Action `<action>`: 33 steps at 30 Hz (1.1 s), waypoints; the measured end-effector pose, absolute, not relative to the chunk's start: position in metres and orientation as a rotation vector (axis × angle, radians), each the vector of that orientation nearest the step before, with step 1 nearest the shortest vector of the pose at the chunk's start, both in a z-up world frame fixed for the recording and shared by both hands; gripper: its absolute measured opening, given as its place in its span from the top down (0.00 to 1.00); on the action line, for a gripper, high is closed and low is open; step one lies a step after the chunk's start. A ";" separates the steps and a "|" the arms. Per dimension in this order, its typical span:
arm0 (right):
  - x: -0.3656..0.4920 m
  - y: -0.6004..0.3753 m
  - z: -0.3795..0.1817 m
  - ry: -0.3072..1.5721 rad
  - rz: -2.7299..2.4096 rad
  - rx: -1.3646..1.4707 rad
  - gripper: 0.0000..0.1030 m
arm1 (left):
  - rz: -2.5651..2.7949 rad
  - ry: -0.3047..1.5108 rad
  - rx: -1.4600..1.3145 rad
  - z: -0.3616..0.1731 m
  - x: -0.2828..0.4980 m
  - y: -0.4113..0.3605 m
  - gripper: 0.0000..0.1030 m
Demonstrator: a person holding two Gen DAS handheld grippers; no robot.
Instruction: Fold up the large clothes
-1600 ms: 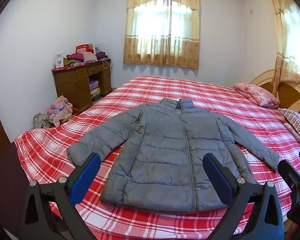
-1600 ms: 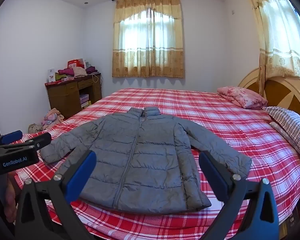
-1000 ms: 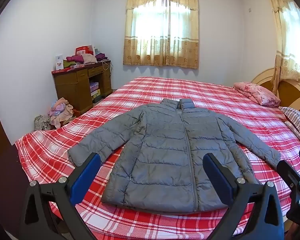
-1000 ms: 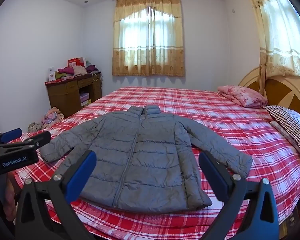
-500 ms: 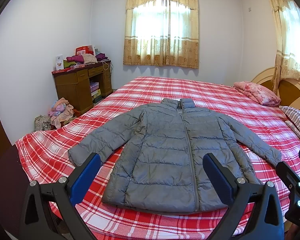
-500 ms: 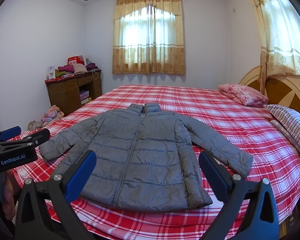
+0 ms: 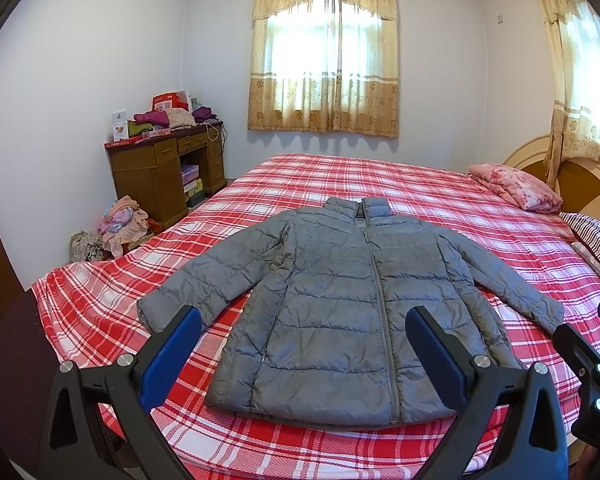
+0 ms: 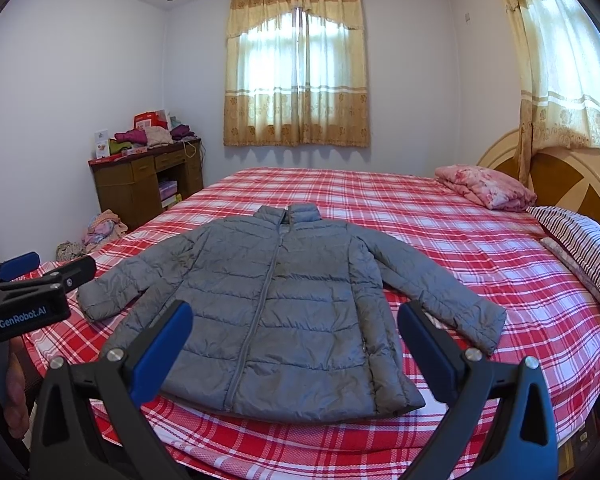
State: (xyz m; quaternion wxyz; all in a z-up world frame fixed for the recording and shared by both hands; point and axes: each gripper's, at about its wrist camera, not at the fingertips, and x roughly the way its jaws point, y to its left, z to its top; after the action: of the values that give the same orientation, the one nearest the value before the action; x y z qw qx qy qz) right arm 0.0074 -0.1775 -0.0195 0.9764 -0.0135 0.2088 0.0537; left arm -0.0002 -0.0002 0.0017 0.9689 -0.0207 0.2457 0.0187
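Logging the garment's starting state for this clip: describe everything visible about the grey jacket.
The grey jacket is a quilted, puffy-looking one with a stand-up collar and a closed front zip. It lies face up, flat and unfolded on the red plaid bed cover, hem near the bed's front edge, both sleeves angled outward. Nothing rests on it; neither gripper touches it.

You hold your left gripper (image 7: pixel 303 344) out in front of you, low in the left wrist view. Its two blue pads (image 7: pixel 172 354) stand far apart, with nothing between them. Your right gripper (image 8: pixel 295 338) is the same, wide apart and holding nothing. The two grippers sit side by side and do not touch. A bit of your left hand (image 8: pixel 14 392) shows under the left gripper.
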 end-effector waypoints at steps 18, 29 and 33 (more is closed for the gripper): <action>0.010 -0.180 -0.021 0.434 0.106 -0.021 0.00 | 0.040 0.500 -0.038 0.000 0.001 0.001 0.01; 0.010 -0.180 -0.021 0.437 0.108 -0.025 0.00 | 0.041 0.499 -0.038 0.000 0.002 0.001 0.01; 0.010 -0.179 -0.022 0.438 0.108 -0.025 0.00 | 0.040 0.502 -0.038 -0.001 0.002 0.001 0.01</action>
State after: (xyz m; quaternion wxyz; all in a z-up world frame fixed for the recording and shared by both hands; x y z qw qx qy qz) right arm 0.0095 -0.1795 -0.0221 0.9746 -0.0124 0.2172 0.0538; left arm 0.0021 0.0011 -0.0010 0.9683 -0.0190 0.2483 0.0197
